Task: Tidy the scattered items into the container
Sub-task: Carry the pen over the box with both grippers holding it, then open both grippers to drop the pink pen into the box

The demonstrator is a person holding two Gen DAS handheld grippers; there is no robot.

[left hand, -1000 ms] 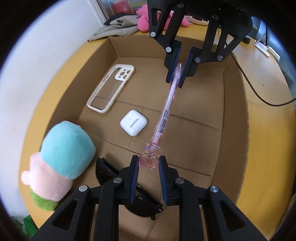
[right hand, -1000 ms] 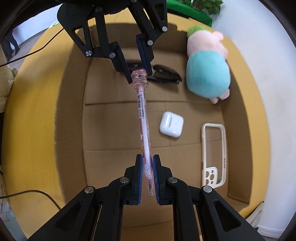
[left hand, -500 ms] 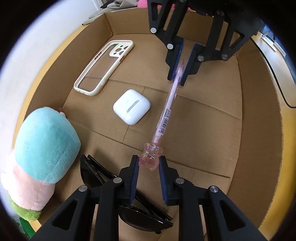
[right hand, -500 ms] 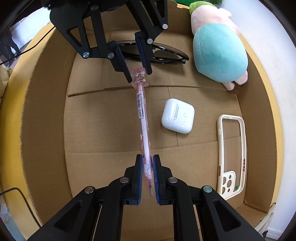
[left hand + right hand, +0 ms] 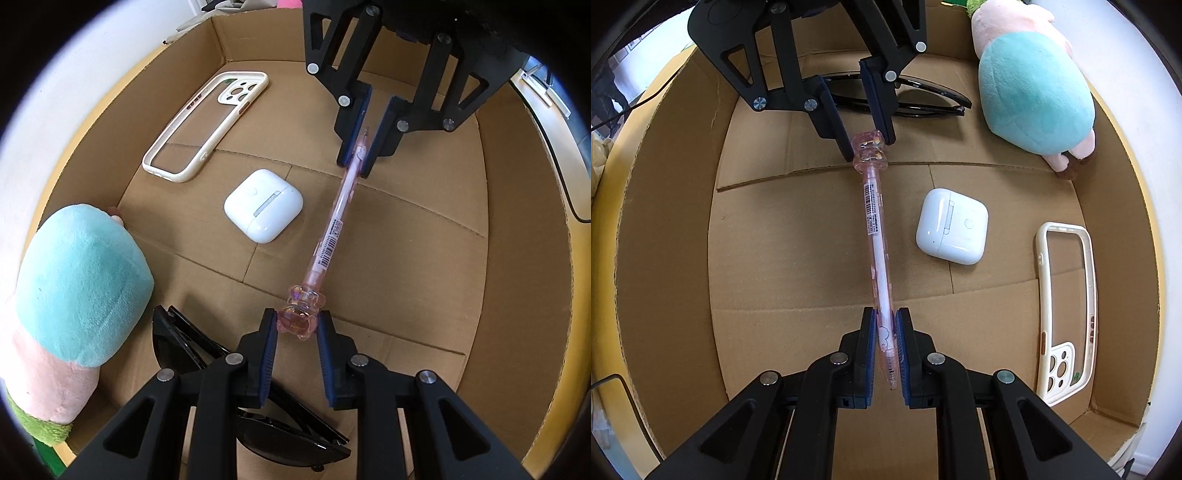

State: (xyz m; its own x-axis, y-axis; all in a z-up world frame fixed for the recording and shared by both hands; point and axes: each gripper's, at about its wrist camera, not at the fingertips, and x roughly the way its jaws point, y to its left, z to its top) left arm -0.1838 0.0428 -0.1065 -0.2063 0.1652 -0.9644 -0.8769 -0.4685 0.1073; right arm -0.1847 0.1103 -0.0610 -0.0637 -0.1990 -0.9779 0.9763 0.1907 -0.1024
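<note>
Gripping opposite ends of the pink pen (image 5: 334, 236), left gripper (image 5: 295, 325) and right gripper (image 5: 885, 332) clamped it above the cardboard box (image 5: 665, 236) floor.

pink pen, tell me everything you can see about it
The pink pen is slim, see-through pink plastic with a barcode sticker on its barrel and a chunky bear-shaped topper. It is held roughly level inside the cardboard box, above the floor. The left gripper is shut on the topper; the right gripper is shut on the barrel near the tip. Nothing else touches it. The white earbud case lies beside it on the box floor.
</note>
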